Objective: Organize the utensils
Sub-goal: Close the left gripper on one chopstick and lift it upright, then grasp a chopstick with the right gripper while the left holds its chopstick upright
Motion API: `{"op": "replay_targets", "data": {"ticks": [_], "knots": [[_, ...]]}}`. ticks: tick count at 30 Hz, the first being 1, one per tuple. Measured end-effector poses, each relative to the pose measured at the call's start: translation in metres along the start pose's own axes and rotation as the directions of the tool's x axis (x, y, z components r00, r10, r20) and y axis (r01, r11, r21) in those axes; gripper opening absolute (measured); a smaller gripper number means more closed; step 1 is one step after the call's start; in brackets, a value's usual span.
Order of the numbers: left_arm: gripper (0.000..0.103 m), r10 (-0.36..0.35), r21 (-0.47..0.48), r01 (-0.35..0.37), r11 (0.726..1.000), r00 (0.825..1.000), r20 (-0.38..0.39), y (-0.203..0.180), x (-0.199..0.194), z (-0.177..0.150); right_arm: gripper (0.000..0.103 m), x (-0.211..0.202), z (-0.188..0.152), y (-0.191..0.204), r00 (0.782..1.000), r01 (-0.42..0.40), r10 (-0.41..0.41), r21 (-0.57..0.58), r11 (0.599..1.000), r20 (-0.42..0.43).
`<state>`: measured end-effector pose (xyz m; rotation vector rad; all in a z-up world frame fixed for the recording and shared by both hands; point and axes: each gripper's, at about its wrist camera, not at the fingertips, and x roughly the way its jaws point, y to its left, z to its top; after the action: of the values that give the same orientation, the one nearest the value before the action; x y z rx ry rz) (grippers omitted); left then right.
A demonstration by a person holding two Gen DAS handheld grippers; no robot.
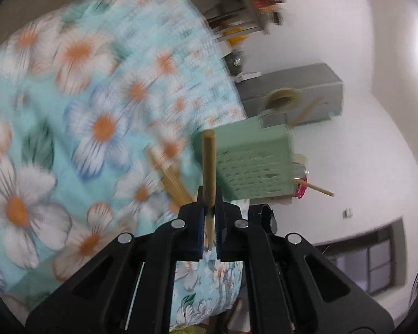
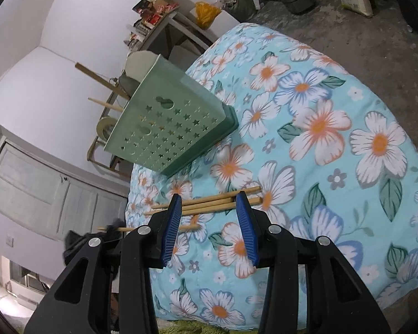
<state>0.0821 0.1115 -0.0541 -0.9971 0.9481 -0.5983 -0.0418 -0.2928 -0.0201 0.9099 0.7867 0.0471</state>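
Left gripper (image 1: 209,217) clenched on one chopstick (image 1: 209,161); right gripper (image 2: 209,208) released, jaws apart, straddling the loose chopsticks (image 2: 209,203) without touching.

Count: one held; about three bundled on the floral cloth (image 2: 334,111), a fourth apart nearer; two or three already in the green holder (image 2: 167,119) beyond. Risk, judged: left view blurred, stick pinched near one end, so it may pivot, miss the holder mouth or tip it.

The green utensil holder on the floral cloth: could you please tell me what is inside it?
Two wooden chopsticks stick out of the green utensil holder's open top. Pale slivers show through its star-shaped holes, but the walls cover the sticks' lower parts and anything else inside.
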Motion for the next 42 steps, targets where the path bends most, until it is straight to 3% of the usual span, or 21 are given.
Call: {"op": "replay_targets", "data": {"ticks": [6, 11, 15, 21, 27, 30, 35, 42], "knots": [[0.005, -0.016, 0.227, -0.009, 0.974, 0.994, 0.107, -0.049, -0.028, 0.012, 0.040, 0.009, -0.008, 0.001, 0.999, -0.022, 0.023, 0.025, 0.999, -0.040], [0.005, -0.019, 0.342, -0.036, 0.939, 0.988, 0.156, -0.074, -0.035, 0.015, 0.040, 0.033, -0.020, -0.008, 0.993, -0.036, 0.048, 0.109, 0.993, -0.107], [0.005, -0.022, 0.341, -0.029, 0.940, 0.989, 0.144, -0.075, -0.028, 0.017, 0.040, 0.058, -0.029, -0.031, 0.986, -0.035, 0.074, 0.244, 0.969, -0.151], [0.005, -0.017, 0.336, -0.029, 0.942, 0.991, 0.133, -0.066, -0.027, 0.014, 0.036, 0.061, -0.028, -0.050, 0.985, -0.117, 0.157, 0.375, 0.920, -0.077], [0.005, -0.018, 0.318, -0.026, 0.948, 0.991, 0.133, -0.060, -0.030, 0.015, 0.035, 0.061, -0.026, -0.059, 0.984, -0.144, 0.176, 0.450, 0.881, -0.031], [0.005, -0.016, 0.313, -0.026, 0.949, 0.991, 0.131, -0.058, -0.030, 0.016, 0.029, 0.063, -0.027, -0.059, 0.988, -0.126, 0.155, 0.456, 0.881, -0.027], [0.005, -0.011, 0.311, -0.027, 0.950, 0.993, 0.118, -0.057, -0.027, 0.017, 0.009, 0.067, -0.032, -0.070, 0.989, -0.121, 0.147, 0.506, 0.854, -0.011], [0.005, -0.009, 0.307, -0.028, 0.951, 0.993, 0.117, -0.056, -0.029, 0.016, 0.008, 0.071, -0.034, -0.075, 0.982, -0.166, 0.189, 0.562, 0.810, 0.018]]}}
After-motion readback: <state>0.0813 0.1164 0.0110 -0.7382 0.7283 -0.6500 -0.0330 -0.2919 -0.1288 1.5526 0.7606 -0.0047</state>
